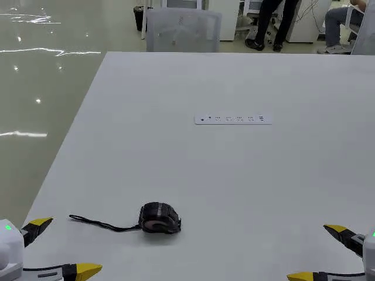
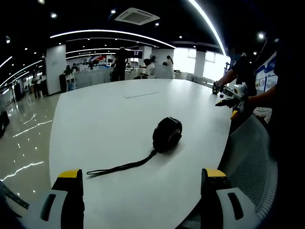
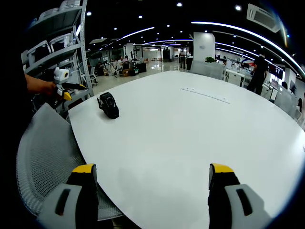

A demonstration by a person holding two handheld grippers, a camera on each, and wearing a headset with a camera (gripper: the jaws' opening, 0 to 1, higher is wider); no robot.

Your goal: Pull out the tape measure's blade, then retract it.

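A black tape measure [image 1: 159, 218] lies on the white table [image 1: 234, 170] near its front edge, its black wrist strap [image 1: 96, 222] trailing to the left. No blade is drawn out of it. In the left gripper view the tape measure [image 2: 167, 134] sits ahead of the open left gripper [image 2: 142, 177], with a stretch of table between them. My left gripper [image 1: 61, 246] hangs open at the bottom left corner. My right gripper [image 1: 321, 252] is open at the bottom right, far from the tape measure [image 3: 109, 105]. Both hold nothing.
A white power strip [image 1: 232, 119] lies in the middle of the table. A grey mesh chair [image 1: 183, 29] stands at the far edge, another mesh chair [image 3: 47, 157] at the near edge. People stand beyond the far right corner. Shiny floor lies to the left.
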